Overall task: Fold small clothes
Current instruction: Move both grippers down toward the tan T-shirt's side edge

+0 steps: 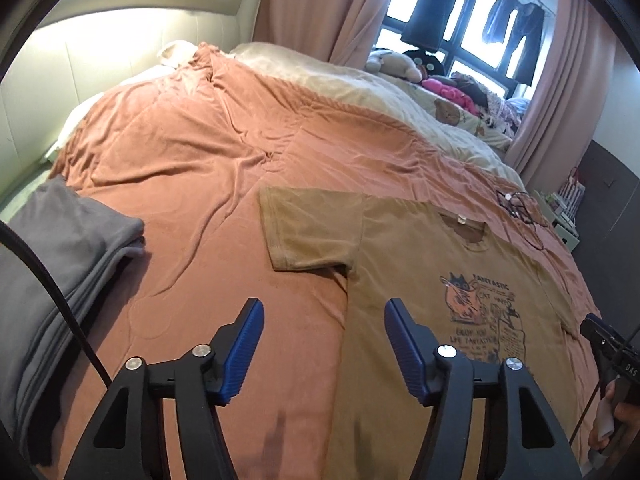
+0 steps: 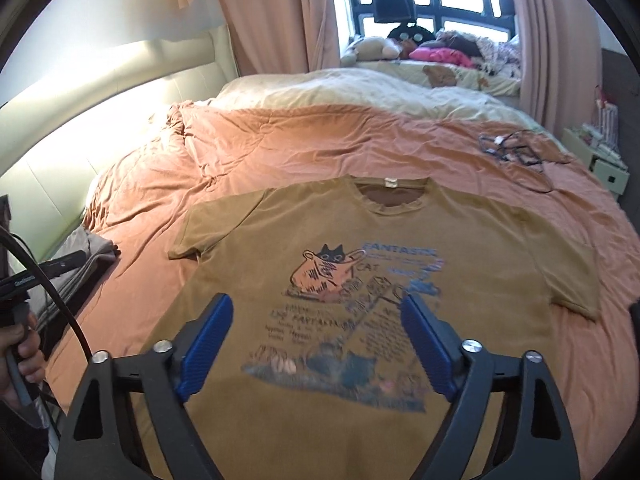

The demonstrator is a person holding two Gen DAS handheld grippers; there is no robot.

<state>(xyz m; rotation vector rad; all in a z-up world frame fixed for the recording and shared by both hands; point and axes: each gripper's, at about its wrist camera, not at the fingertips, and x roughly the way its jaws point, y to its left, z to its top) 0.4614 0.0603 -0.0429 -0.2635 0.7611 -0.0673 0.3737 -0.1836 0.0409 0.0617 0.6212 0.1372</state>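
Observation:
A mustard-brown T-shirt (image 1: pixel 432 264) (image 2: pixel 360 240) with a cat print lies flat, front up, on the orange bedspread (image 1: pixel 192 168) (image 2: pixel 248 148), collar toward the window. My left gripper (image 1: pixel 324 308) hovers over the shirt's left side seam, below the spread-out left sleeve (image 1: pixel 304 228). Its jaws are open and nothing is between them. My right gripper (image 2: pixel 317 300) hangs open above the printed chest, holding nothing. Both of the shirt's sleeves lie flat and spread out.
A folded grey pile (image 1: pixel 60 264) (image 2: pixel 88 256) sits at the bed's left edge. Tangled black cables (image 1: pixel 516 204) (image 2: pixel 516 148) lie past the shirt's right shoulder. A cream duvet (image 2: pixel 360 92), soft toys (image 2: pixel 380 48) and pink curtains (image 2: pixel 272 20) fill the far side.

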